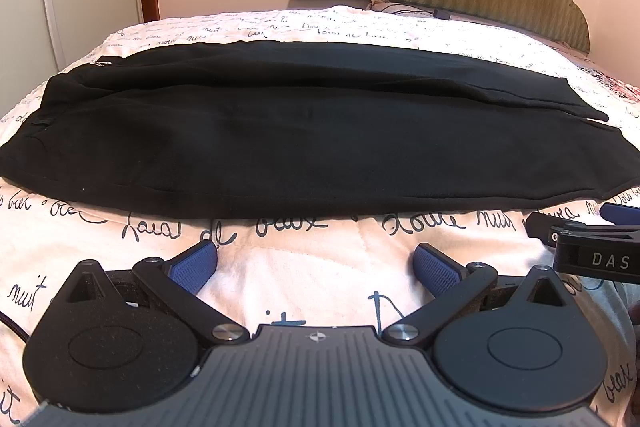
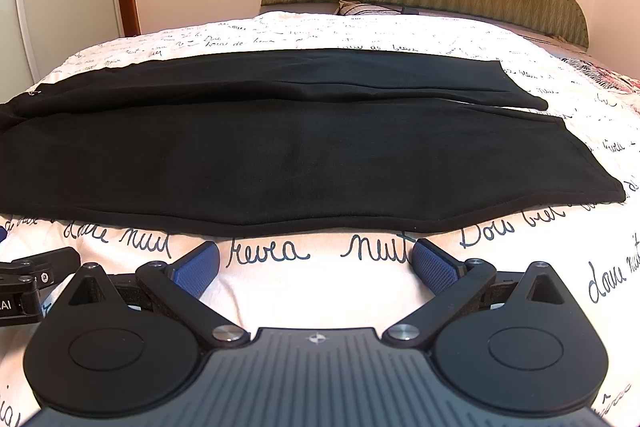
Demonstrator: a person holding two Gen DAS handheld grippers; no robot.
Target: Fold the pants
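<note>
Your left gripper (image 1: 316, 267) hovers with its blue pads spread wide over the script-printed bedspread (image 1: 280, 267), just short of the black pants (image 1: 300, 135). They lie flat across the bed, legs side by side.

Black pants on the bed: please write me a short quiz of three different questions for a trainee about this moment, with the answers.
1. True or false: the left tool is shut on the black pants.
2. Multiple choice: the pants lie on
A. a bare wooden floor
B. a white bedspread printed with handwriting
C. a chair
3. Fill in the missing word: in the right wrist view, the two leg hems lie toward the ____ side of the picture.

Key:
1. False. Both the left tool and the right tool are open, short of the near edge of the pants.
2. B
3. right
</note>
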